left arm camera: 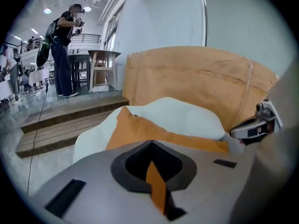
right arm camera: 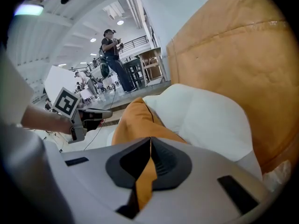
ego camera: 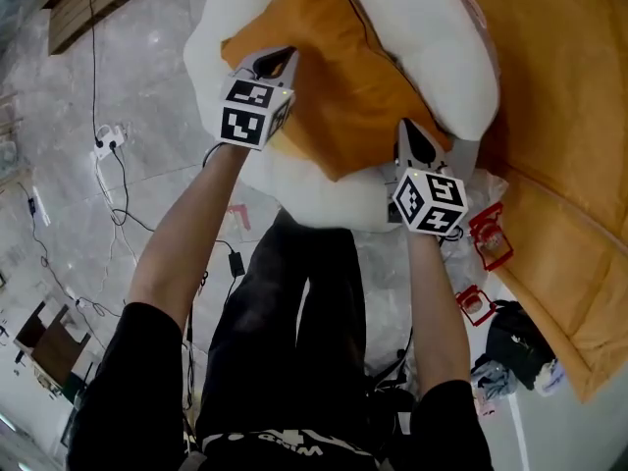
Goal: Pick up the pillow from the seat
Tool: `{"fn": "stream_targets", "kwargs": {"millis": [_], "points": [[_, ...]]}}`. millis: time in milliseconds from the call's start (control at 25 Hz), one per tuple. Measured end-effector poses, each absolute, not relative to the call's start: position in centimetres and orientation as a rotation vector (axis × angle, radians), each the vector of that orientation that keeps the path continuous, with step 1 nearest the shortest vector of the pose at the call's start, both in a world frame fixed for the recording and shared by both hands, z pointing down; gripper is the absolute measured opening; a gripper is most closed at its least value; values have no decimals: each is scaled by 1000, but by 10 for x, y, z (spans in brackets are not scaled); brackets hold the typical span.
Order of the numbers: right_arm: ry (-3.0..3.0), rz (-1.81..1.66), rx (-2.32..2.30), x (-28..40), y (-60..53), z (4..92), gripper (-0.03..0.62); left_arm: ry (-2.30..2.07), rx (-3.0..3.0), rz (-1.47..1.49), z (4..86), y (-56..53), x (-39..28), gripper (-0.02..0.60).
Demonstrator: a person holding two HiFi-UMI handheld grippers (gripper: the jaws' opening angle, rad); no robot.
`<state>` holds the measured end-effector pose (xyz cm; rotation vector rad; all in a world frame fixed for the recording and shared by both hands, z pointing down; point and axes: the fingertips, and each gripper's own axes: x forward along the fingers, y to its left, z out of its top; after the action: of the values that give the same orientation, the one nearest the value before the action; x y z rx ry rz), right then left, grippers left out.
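Observation:
An orange pillow point(ego camera: 334, 67) lies on the white cushioned seat point(ego camera: 294, 194), partly tucked under the seat's white back cushion point(ego camera: 432, 37). My left gripper point(ego camera: 280, 62) hovers at the pillow's left edge with its jaws shut and nothing held. My right gripper point(ego camera: 405, 130) is at the pillow's lower right corner, also shut and empty. In the left gripper view the pillow point(left arm camera: 140, 129) shows beyond the closed left gripper point(left arm camera: 152, 142). The right gripper view shows the pillow point(right arm camera: 135, 120) just past the closed right gripper point(right arm camera: 150, 138).
A large tan padded piece point(ego camera: 569, 116) stands right of the seat. Red items point(ego camera: 489, 235) and a black bag point(ego camera: 515, 337) lie on the floor at right. Cables point(ego camera: 113, 175) trail at left beside wooden steps point(ego camera: 88, 8). A person point(left arm camera: 63, 45) stands far off.

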<state>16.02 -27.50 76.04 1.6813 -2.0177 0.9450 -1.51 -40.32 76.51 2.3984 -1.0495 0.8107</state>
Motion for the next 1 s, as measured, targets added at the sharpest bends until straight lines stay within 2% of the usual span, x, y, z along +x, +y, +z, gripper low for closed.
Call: {"fn": "stream_targets", "kwargs": {"millis": [160,200,280,440,720,1000], "points": [[-2013,970,1644,161,-271,775,23,-1069,2388,838,788,-415,-19,11],[-2000,979,1638,162,-270,781,41,-1062,2387,840,792,-416,-19,35],[-1951,1024,1633,164,-266,795,266,-1031,2373,838,799,-415,-14,179],[-1826,1076,1697,175,-255,817,326,-1067,2356,856,817,-421,-15,308],[-1732,1137,1719,183,-249,854,337,-1060,2312,849,843,-430,-11,330],[-1696,1153,1788,190,-258,875,330,-1022,2306,800,855,-433,-5,305]]}}
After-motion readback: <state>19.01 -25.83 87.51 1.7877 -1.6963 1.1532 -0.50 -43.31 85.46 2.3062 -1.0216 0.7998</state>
